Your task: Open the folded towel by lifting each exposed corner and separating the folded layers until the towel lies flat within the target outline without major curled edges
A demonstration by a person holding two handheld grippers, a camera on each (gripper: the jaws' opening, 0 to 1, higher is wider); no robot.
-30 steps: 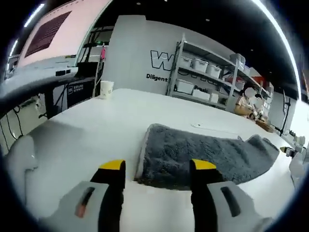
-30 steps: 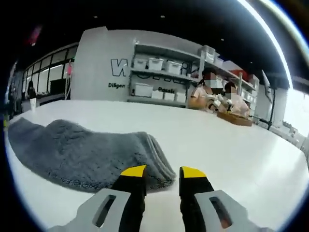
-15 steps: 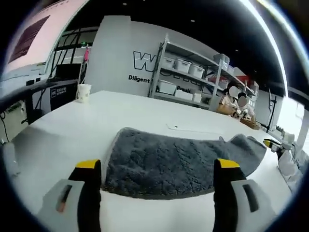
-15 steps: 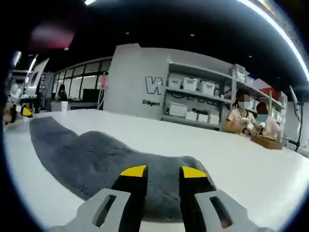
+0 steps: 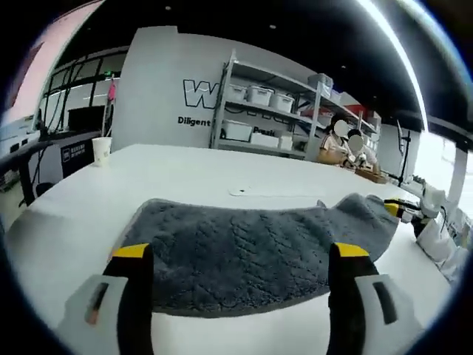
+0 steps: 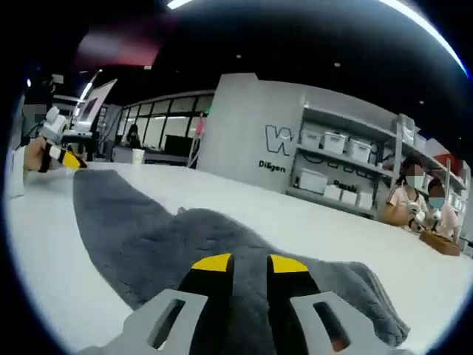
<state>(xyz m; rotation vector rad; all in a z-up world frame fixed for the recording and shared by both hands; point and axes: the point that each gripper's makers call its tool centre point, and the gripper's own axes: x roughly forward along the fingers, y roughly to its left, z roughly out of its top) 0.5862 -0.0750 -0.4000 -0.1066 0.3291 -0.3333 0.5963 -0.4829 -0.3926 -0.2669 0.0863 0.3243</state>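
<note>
My left hand-held gripper [image 5: 240, 259] hangs low over the bench [image 5: 185, 166] with its jaws spread wide, one tip at 7 o'clock and the other at 5 o'clock in the left gripper view, and nothing between them but the near hem of the towel [image 5: 244, 248]. My right hand-held gripper [image 6: 249, 263] has its jaws pressed nearly together over a raised hump of the same towel [image 6: 185, 244]; whether pile is actually pinched between the tips I cannot tell.

The white bench is the largest thing here and carries everything. On it the grey towel lies folded, thick at its edges, with its long axis running across my left view from 9 o'clock to 3 o'clock, so I face its long side square on. Its far end at 3 o'clock rises toward the yellow-tipped right gripper [image 5: 395, 209].

I judge the left is set for the nearest hem, dead ahead at 12 o'clock from its jaws, while the right sits on top of the cloth at the opposite end, with the towel stretching away toward 10 o'clock. A paper cup [image 5: 100, 149] stands well apart at 9 o'clock.
</note>
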